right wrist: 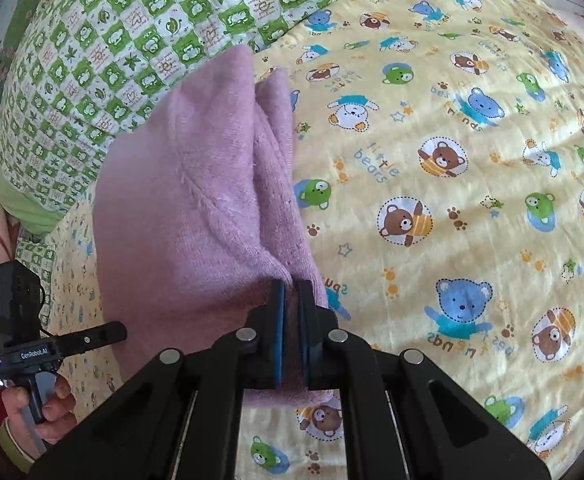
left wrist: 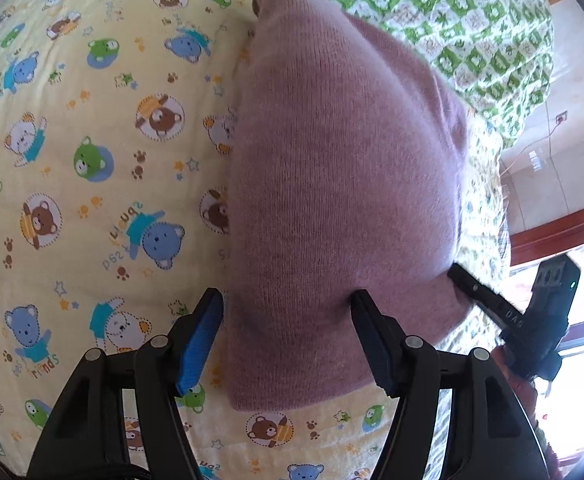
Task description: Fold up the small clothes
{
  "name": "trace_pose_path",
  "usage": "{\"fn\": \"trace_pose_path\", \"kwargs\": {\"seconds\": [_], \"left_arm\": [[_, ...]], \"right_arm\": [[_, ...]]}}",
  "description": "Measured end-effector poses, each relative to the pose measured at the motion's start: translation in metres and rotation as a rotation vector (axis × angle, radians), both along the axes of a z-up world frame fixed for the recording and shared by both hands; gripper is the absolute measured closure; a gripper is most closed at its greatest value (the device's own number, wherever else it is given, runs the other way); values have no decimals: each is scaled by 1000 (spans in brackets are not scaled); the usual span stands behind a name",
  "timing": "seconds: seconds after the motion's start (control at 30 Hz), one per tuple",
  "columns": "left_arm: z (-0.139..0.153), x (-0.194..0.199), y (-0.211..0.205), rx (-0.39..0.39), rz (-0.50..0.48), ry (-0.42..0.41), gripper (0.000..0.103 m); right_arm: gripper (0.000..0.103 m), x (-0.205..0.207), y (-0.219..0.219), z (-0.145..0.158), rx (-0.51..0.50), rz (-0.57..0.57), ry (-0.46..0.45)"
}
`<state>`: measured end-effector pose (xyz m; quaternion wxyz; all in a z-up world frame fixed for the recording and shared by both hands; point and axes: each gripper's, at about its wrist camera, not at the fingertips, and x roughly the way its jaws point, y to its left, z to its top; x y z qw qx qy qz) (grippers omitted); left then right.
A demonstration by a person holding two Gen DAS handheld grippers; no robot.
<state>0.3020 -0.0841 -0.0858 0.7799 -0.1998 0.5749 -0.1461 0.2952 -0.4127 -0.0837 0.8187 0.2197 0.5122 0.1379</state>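
The garment (left wrist: 343,200), a mauve knit, lies on the bed sheet (left wrist: 92,160), partly folded into a long band that runs away from both cameras. Its far end reaches the green quilt (right wrist: 92,60).

Right claw (right wrist: 290,332): clenched on the near edge of the garment. In the right wrist view the blue pads (right wrist: 278,336) pinch a gathered ridge of stacked layers. Gripping there probably allows all layers to be lifted together for the next fold.

Left claw (left wrist: 288,316): released. Its fingers (left wrist: 200,340) stand apart, straddling the near end of the garment without pressing it. This position likely prepares a second grasp, or steadies the edge.

The right wrist view also shows the left handle in the person's hand (right wrist: 40,404), just beside the garment's left flank.
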Motion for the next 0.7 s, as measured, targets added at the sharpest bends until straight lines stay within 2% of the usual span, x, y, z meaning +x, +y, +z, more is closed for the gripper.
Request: {"fn": "trace_pose_path", "kwargs": {"seconds": [0.07, 0.2, 0.33, 0.47, 0.5, 0.53, 0.6, 0.67, 0.7], "left_arm": [[5, 5, 3, -4, 18, -17, 33], [13, 27, 5, 12, 46, -33, 32], [25, 45, 11, 27, 62, -61, 32], [32, 57, 21, 41, 71, -81, 32], [34, 62, 24, 42, 79, -83, 32], [35, 65, 27, 41, 84, -84, 32], [36, 73, 30, 38, 97, -84, 32], [36, 78, 31, 42, 101, -88, 32], [36, 82, 31, 50, 98, -89, 32]], "right_arm": [[96, -4, -2, 0, 1, -9, -1], [95, 2, 2, -8, -10, -2, 17], [92, 9, 6, 8, -9, 10, 10], [88, 6, 3, 35, -60, -33, -27], [79, 6, 2, 40, -63, -41, -44], [60, 8, 3, 47, -65, -47, -66], [42, 19, 8, 57, -67, -50, -104], [41, 36, 18, 65, -75, -38, -142], [36, 45, 24, 66, -95, -34, -148]]}}
